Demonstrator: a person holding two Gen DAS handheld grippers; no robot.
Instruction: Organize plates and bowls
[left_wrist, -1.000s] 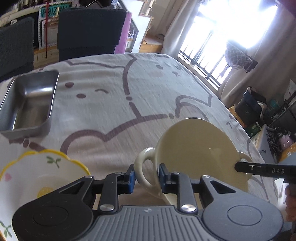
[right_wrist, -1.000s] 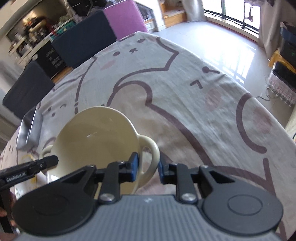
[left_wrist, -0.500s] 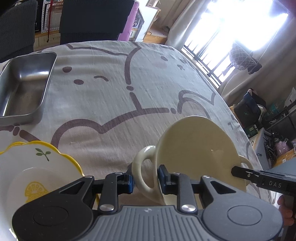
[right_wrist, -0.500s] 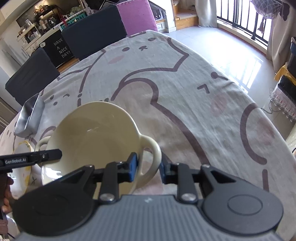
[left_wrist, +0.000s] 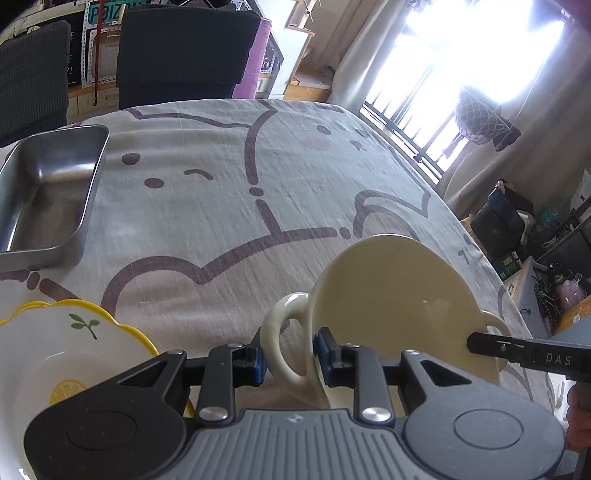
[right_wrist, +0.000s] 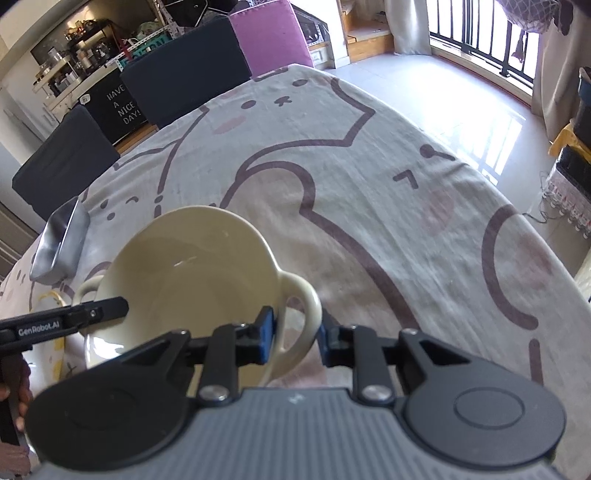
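A cream two-handled bowl (left_wrist: 399, 306) hangs above the table between both grippers. My left gripper (left_wrist: 289, 360) is shut on its left handle (left_wrist: 284, 343). My right gripper (right_wrist: 295, 338) is shut on its right handle (right_wrist: 303, 314); the bowl (right_wrist: 192, 273) fills the middle of the right wrist view. A white scalloped plate with a yellow rim and lemon print (left_wrist: 70, 354) lies at the lower left, below and left of the bowl. The right gripper's finger (left_wrist: 517, 350) shows at the bowl's far handle.
A steel rectangular tray (left_wrist: 48, 192) sits at the far left of the table, also seen in the right wrist view (right_wrist: 61, 240). The table has a cat-print cloth (left_wrist: 258, 192). Dark chairs (left_wrist: 184, 51) and a purple one (right_wrist: 273, 37) stand at the far edge.
Both grippers have carried the bowl slightly, tilting the views up; the yellow-rimmed plate stays at the lower left. Both grips are unchanged.
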